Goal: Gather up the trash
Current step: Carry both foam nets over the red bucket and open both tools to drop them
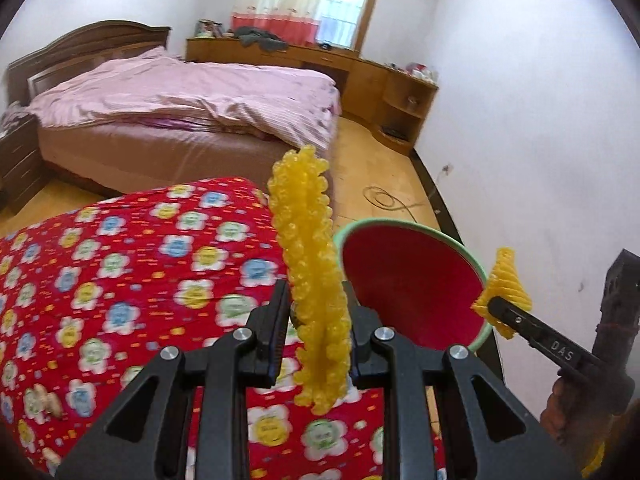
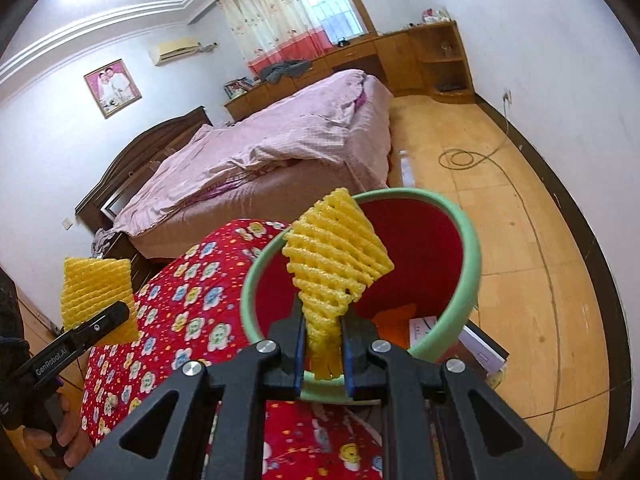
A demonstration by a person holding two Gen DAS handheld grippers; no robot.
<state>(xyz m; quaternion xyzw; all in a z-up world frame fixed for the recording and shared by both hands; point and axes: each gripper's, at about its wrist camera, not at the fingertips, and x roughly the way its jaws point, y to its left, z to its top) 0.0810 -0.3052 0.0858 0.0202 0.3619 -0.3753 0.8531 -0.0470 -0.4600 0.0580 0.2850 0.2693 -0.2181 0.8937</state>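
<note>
— What does the left gripper (image 1: pixel 318 312) look like at the bottom of the left wrist frame?

— Matte black, with two angular arms cut by triangular openings and four round silver screw heads across the linkage.

— And the right gripper (image 2: pixel 323 338)?

— The same black build at the bottom of its own frame, silver screws again, with blue pads lining the inner faces of the fingers (image 2: pixel 297 344).

— Any markings?

— White lettering. At lower left of the right wrist frame, the other unit's finger reads "GenRobot.AI". A dark sleeve (image 2: pixel 10 320) fills the left edge there.
</note>
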